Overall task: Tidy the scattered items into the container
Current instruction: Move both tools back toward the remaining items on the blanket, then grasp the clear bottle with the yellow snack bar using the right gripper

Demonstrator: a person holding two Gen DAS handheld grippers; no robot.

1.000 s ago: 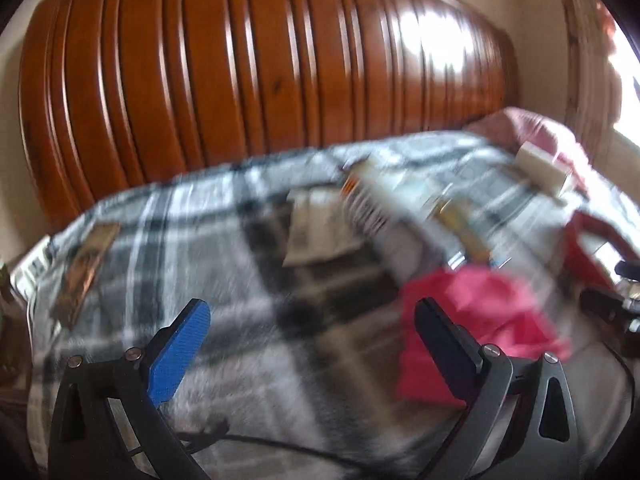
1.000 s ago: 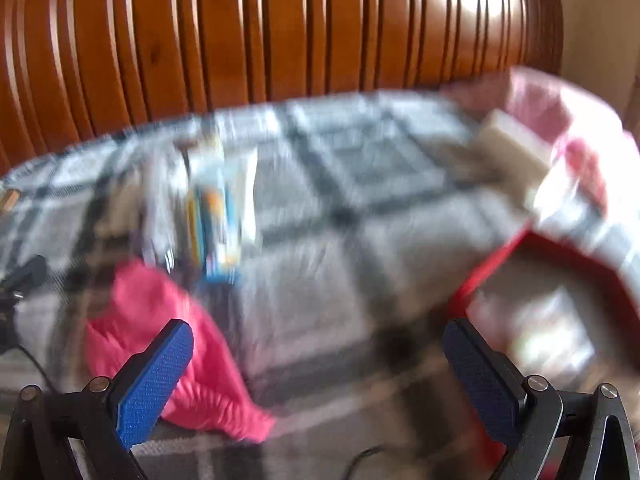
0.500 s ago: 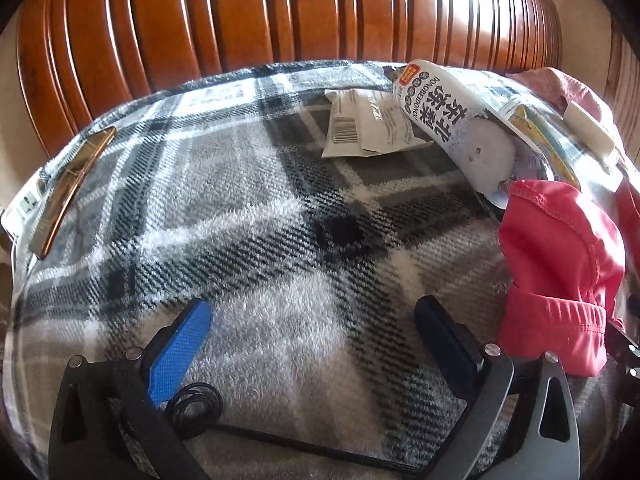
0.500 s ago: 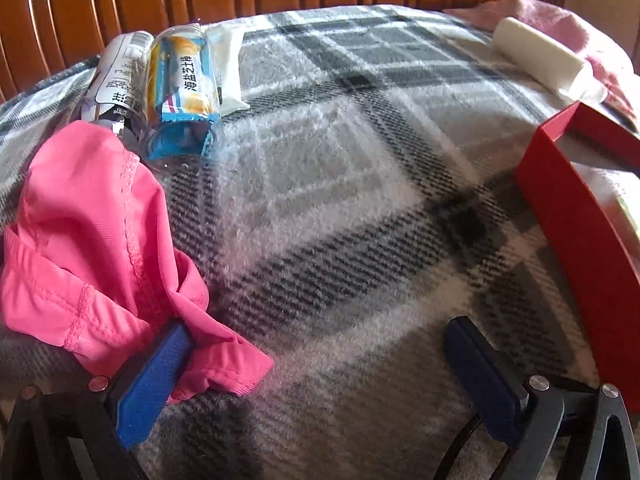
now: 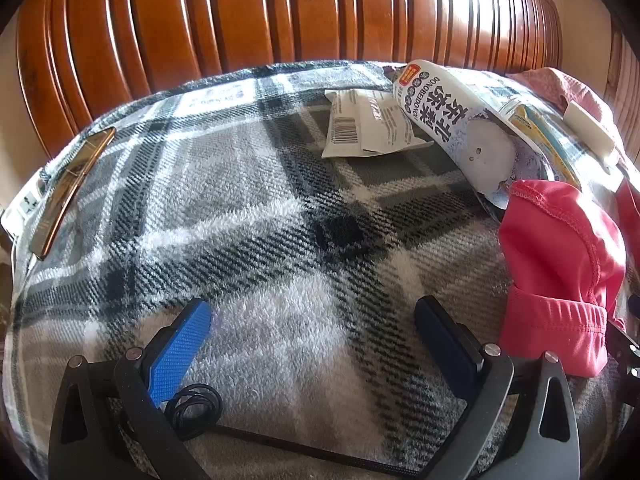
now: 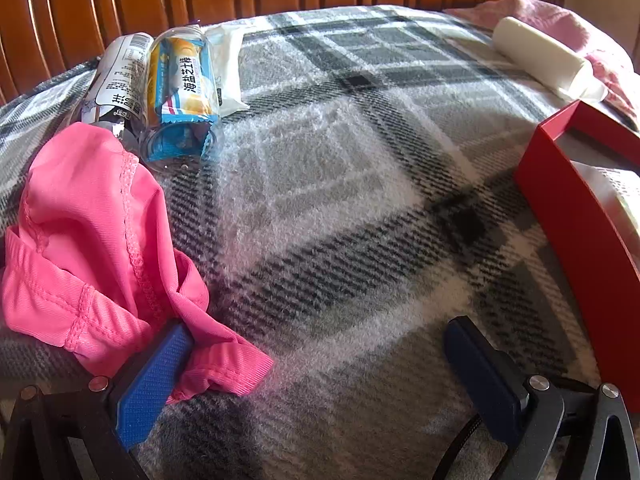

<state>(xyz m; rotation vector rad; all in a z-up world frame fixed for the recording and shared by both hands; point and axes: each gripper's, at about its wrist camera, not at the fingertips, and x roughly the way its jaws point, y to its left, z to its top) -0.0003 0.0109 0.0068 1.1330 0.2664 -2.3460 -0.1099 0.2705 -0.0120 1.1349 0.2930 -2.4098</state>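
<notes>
Both grippers rest low over a grey plaid blanket (image 5: 280, 208) before a ribbed wooden headboard (image 5: 280, 12). The left gripper (image 5: 312, 332) has its fingers spread wide over bare fleece, a coiled black cable (image 5: 196, 404) by its left finger. Only the right wrist view shows the red container (image 6: 568, 216), just beyond the right finger of the right gripper (image 6: 320, 344), whose fingers stand apart, clamping nothing. The pink garment (image 6: 92, 248), crumpled with stitched hems, drapes against its left finger (image 6: 152, 376). Ahead lie two labelled bottles (image 6: 180, 80) and a white packet (image 5: 364, 128).
</notes>
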